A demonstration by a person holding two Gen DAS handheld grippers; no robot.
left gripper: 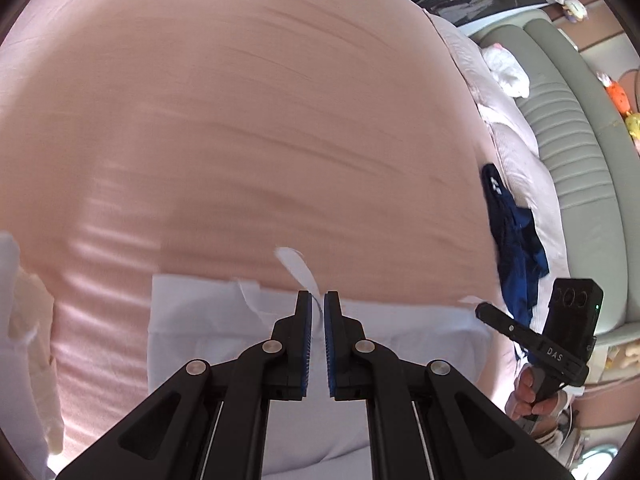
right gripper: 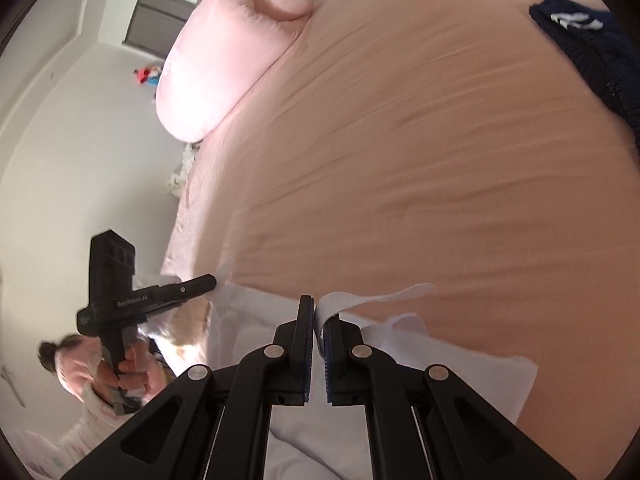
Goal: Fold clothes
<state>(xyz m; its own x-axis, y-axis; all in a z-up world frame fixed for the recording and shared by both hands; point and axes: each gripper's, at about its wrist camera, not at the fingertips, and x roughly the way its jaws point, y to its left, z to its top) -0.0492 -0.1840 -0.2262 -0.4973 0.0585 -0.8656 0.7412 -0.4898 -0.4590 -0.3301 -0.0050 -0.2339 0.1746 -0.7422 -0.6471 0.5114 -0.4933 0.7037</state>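
Note:
A white garment (left gripper: 208,320) hangs over the near edge of the pink bed (left gripper: 248,112). My left gripper (left gripper: 318,300) is shut on a strap of it, which pokes out above the pads. My right gripper (right gripper: 318,306) is shut on the garment's other white strap (right gripper: 360,300), with the cloth (right gripper: 460,368) spread below and to the right. Each gripper shows in the other's view: the right one (left gripper: 486,312) at the garment's right corner, the left one (right gripper: 210,282) at its left corner.
A dark blue garment (left gripper: 516,240) lies at the bed's right side, also in the right wrist view (right gripper: 592,44). A bunched pink duvet (right gripper: 224,52) sits at the far left of the bed. A grey-green headboard (left gripper: 572,136) is on the right.

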